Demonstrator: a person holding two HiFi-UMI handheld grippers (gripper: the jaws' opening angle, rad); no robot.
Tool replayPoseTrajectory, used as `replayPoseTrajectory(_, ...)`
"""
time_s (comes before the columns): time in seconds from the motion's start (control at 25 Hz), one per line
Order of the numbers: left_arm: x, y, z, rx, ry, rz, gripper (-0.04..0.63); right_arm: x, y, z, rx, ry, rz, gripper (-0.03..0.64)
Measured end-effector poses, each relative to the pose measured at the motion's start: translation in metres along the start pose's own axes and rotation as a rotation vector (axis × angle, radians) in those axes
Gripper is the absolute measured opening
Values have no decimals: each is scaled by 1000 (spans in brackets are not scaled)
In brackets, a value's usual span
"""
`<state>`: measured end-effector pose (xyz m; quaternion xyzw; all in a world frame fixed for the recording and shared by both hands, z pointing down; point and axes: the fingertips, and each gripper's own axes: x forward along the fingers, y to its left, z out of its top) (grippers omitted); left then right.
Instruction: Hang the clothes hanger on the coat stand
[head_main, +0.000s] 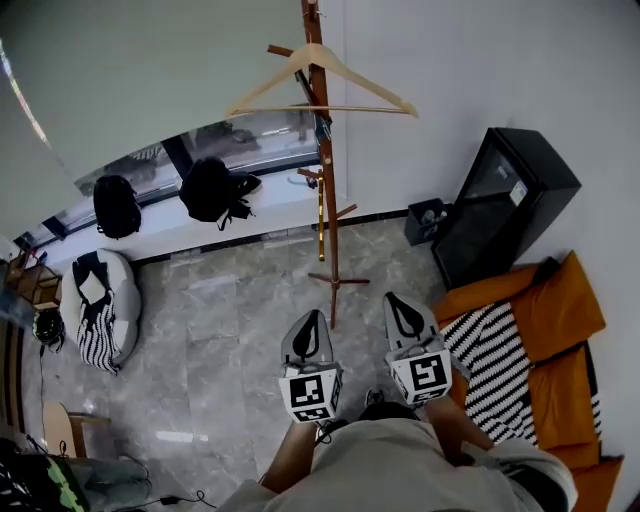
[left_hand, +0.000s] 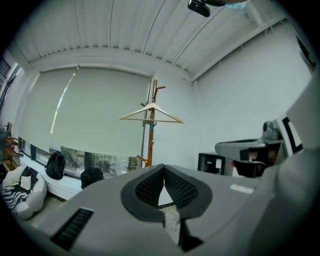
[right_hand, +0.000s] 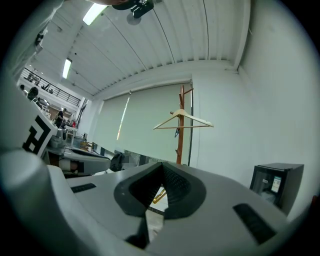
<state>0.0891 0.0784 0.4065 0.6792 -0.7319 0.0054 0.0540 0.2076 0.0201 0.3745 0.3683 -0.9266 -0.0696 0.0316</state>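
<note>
The pale wooden clothes hanger hangs high on the brown wooden coat stand, at 12 o'clock from both claws and well apart from them. One of the stand's upper pegs carries its hook, and its bar lies roughly level. In the head view the left claw and the right claw sit side by side at the bottom centre, both pointing toward the stand. The foot of the stand rests on the grey marbled floor between and just beyond their tips. In each gripper view the hanger shows at 12 o'clock above the claw tips, far off. A black glass-fronted cabinet stands by the wall at 2 o'clock from the claws; what it holds cannot be made out. Two black backpacks sit on the window ledge at 10 o'clock. The left claw has its dark ribbed pads pressed together at the tip with nothing between them. The right claw is likewise pressed together and empty, touching nothing.
</note>
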Motion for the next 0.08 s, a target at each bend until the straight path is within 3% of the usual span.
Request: replayPoseTrajectory(0.08,-5,-5,-3,10,8,-18,11,-7,3,0,4,-3,-5,5)
